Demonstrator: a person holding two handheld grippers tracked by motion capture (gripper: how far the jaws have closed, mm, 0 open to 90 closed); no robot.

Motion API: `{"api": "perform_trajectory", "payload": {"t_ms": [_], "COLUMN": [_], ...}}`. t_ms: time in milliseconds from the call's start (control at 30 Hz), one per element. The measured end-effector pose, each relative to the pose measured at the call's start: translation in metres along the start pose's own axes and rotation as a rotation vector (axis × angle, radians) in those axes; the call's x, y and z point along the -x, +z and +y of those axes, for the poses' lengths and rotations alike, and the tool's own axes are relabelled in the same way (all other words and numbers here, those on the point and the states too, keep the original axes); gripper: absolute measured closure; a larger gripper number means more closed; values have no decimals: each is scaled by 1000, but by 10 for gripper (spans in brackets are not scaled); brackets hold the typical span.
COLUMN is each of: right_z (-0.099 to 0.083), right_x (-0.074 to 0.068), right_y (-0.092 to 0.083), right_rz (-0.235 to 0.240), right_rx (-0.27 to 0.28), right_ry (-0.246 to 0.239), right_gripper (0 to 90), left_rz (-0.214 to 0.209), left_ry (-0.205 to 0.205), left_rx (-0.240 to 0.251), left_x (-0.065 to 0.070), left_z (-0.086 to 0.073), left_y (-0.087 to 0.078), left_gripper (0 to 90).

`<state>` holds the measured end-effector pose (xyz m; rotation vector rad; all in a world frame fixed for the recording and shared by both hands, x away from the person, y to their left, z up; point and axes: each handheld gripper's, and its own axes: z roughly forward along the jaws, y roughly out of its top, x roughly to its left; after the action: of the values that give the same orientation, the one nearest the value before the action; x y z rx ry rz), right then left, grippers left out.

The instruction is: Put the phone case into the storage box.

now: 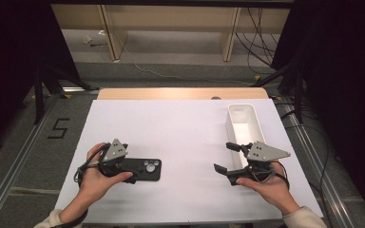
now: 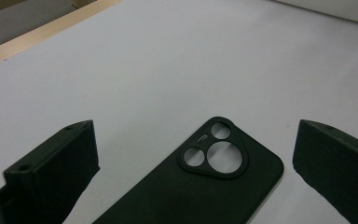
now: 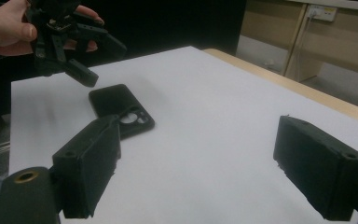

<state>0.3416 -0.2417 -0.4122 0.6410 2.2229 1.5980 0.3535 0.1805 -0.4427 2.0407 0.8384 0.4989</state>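
A black phone case [image 1: 147, 169] lies flat on the white table sheet [image 1: 180, 133], back up, with its round camera cut-outs at the right end. My left gripper [image 1: 132, 167] hangs just over the case's left part, its jaws open and spread to either side of it. In the left gripper view the case [image 2: 214, 186] lies between and below the open left gripper [image 2: 196, 140], untouched. My right gripper [image 1: 225, 156] stands open and empty over bare sheet. In the right gripper view my right gripper [image 3: 200, 140] points toward the case [image 3: 116, 105] and the left gripper [image 3: 105, 60].
A long white bin [image 1: 254, 124] stands at the right of the sheet, just behind my right gripper. The table's wooden rim [image 1: 180, 93] runs along the far side. Dark stands and cables flank the table on the floor.
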Motion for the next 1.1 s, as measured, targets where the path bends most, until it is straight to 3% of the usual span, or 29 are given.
{"api": "perform_trajectory", "payload": {"t_ms": [233, 300, 333, 367, 400, 433, 467, 500, 600, 833, 1100], "right_z": [0, 1, 1, 1, 1, 1, 1, 1, 1, 0, 0], "right_x": [-2, -2, -2, -3, -3, -3, -3, -4, -5, -4, -4], "right_y": [0, 0, 0, 1, 1, 1, 2, 3, 4, 4, 4], "right_rz": [1, 3, 3, 3, 3, 3, 4, 4, 12, 11, 10], "right_rx": [2, 2, 2, 4, 5, 5, -2, 1, -2, -3, -1], "right_ry": [-1, -2, -2, -2, -3, -3, -2, -6, -9, -5, -7], "right_gripper": [163, 163, 163, 164, 164, 164, 166, 166, 168, 170, 173], "left_rz": [11, 30, 30, 81, 81, 116, 168, 177, 201, 213, 193], "left_ry": [3, 0, 0, -13, -13, -10, -11, -18, -21, -16, -18], "left_rx": [1, 0, 0, -7, -7, -21, -55, -83, -162, -305, -389], "left_x": [0, -1, -1, -6, -6, -9, -16, -20, -28, -39, -43], "left_z": [0, 2, 2, 4, 4, 6, 9, 9, 6, 1, -7], "left_y": [0, 0, 0, 1, 1, 1, 6, 9, 23, 51, 56], "left_gripper": [9, 69, 121, 229, 333, 333, 597, 709, 885, 899, 899]}}
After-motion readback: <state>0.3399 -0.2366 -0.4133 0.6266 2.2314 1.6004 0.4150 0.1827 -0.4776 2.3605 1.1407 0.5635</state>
